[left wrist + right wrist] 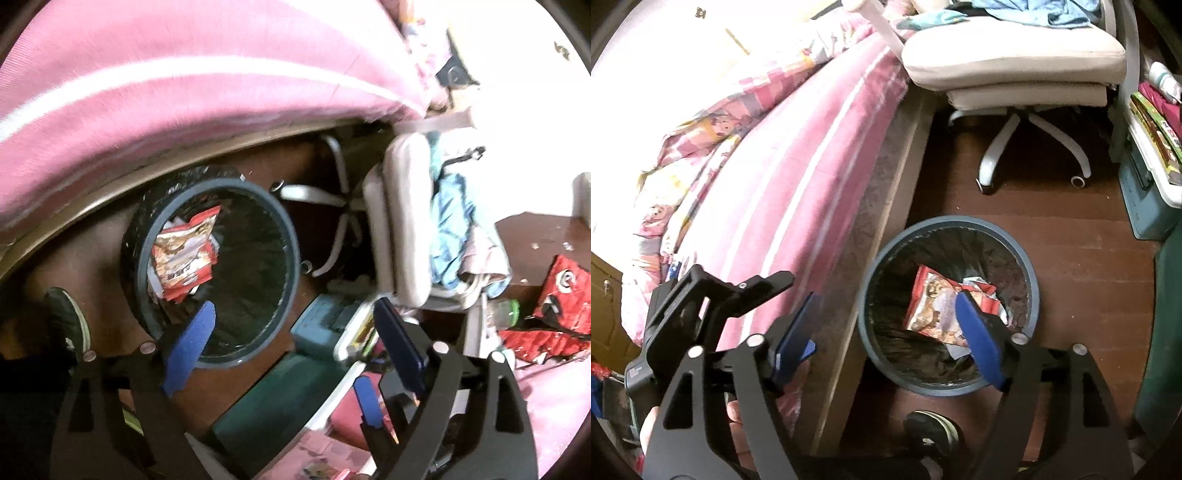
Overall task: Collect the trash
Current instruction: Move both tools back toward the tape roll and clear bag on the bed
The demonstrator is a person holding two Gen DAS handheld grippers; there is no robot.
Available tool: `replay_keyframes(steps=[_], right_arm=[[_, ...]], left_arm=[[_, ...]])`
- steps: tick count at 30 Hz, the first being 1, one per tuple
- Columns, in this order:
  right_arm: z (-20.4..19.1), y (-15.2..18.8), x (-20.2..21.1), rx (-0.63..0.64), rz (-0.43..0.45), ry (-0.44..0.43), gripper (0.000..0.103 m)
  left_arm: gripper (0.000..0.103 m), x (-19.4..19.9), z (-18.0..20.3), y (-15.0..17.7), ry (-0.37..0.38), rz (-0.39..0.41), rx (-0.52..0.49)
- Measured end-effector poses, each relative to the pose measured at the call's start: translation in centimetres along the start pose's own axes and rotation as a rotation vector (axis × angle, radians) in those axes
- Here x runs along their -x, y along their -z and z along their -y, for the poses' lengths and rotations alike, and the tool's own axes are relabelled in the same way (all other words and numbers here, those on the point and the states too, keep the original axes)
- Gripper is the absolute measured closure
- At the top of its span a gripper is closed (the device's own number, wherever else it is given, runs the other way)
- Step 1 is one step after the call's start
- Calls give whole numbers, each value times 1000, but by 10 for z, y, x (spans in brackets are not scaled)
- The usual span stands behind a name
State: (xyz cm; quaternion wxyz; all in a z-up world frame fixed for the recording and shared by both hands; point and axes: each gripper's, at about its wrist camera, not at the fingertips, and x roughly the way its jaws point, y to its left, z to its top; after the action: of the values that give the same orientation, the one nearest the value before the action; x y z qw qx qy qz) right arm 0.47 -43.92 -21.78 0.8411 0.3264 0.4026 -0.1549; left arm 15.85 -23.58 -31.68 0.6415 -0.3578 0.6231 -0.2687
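Observation:
A round trash bin (290, 236) with a blue-grey rim and black liner stands on the wooden floor beside the bed. A crumpled red snack wrapper (184, 247) lies inside it, on top of other scraps. My left gripper (295, 343) hangs open above the bin's near edge, nothing between its blue pads (192, 343). In the right wrist view the same bin (945, 220) sits below my right gripper (886, 339), which is open and empty over the rim, and the wrapper (931, 306) lies in the liner. A red snack bag (554, 314) lies off to the right.
The pink striped bed (783, 177) runs along the bin's side. A beige swivel chair (1015, 55) heaped with blue clothes stands beyond. Teal boxes (1145, 210) and a tray of books (1152, 140) crowd the right. A dark shoe (934, 432) is near the bin. A green-capped bottle (506, 314) lies by the bag.

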Motion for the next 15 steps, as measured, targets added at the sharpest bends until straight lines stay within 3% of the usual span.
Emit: replay_keyframes(steps=[11,15], right_arm=[[-67,3,39,129,13,-130,20],[-101,8,52,208,9,-186,20]], left_arm=[[16,99,1,13,79,240,-34],[15,135,0,16,119,286,-50]])
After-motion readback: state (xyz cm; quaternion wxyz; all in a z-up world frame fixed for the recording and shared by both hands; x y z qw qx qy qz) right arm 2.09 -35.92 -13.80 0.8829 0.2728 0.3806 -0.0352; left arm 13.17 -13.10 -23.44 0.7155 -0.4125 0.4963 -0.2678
